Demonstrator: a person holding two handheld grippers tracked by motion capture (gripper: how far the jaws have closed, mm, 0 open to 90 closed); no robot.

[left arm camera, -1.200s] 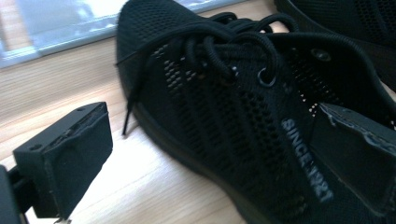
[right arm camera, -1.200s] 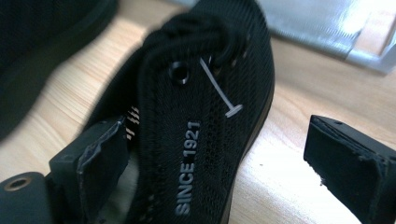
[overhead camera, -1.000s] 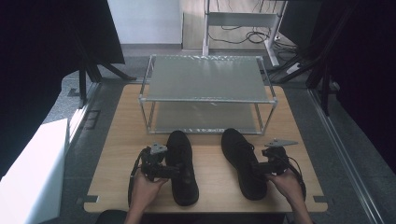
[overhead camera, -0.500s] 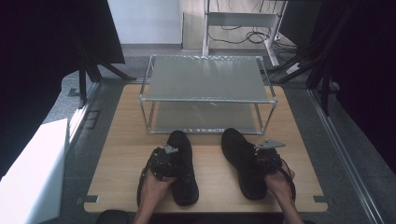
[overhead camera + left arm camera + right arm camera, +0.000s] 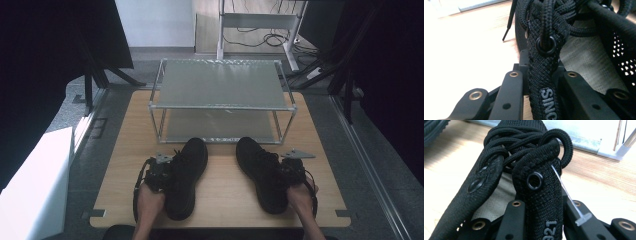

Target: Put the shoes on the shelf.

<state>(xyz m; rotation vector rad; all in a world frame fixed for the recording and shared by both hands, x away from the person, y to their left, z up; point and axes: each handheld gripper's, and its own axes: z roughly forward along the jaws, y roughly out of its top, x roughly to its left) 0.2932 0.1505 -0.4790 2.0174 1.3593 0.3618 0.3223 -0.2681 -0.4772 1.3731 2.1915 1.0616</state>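
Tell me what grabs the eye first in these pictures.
Two black shoes lie side by side at the table's near edge, the left shoe and the right shoe, toes toward a two-tier metal shelf rack in the middle. Each is pinched at its eyelet edge: the left tool clamps the left shoe's side, and the right tool grips the right shoe beside a clear plastic tag fastener.

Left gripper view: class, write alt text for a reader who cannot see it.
The left tongs are clamped on the knitted collar edge of a black lace-up fabric shoe beside a round lace eyelet. The shoe rests on a light wooden tabletop.
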